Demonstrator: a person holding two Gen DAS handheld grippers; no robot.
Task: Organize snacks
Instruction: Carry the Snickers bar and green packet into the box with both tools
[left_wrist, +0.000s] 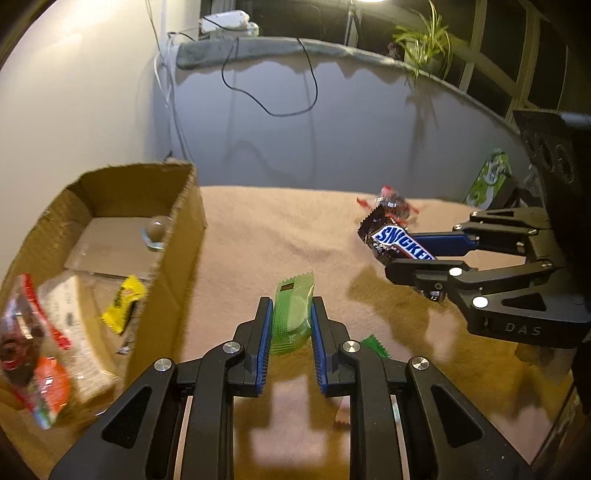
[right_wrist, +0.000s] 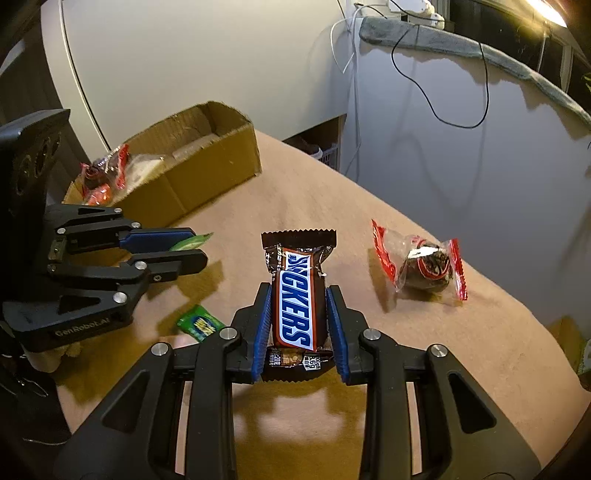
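Observation:
My left gripper (left_wrist: 291, 306) is shut on a green snack packet (left_wrist: 291, 314) and holds it above the tan blanket, just right of the cardboard box (left_wrist: 181, 258). My right gripper (right_wrist: 297, 291) is shut on a Snickers bar (right_wrist: 297, 295), also held above the blanket; it shows in the left wrist view (left_wrist: 397, 245) at the right. The box (right_wrist: 207, 173) holds several wrapped snacks, among them a yellow packet (left_wrist: 123, 304) and a red-edged clear pack (left_wrist: 22, 332). A red-edged clear pack with a dark sweet (right_wrist: 424, 266) lies on the blanket at the right.
A small green packet (right_wrist: 199, 325) lies on the blanket (right_wrist: 406, 350) under the left gripper (right_wrist: 181, 249). A green-and-white pack (left_wrist: 489, 177) leans at the far right. A grey wall with a black cable (left_wrist: 269, 92) stands behind the table.

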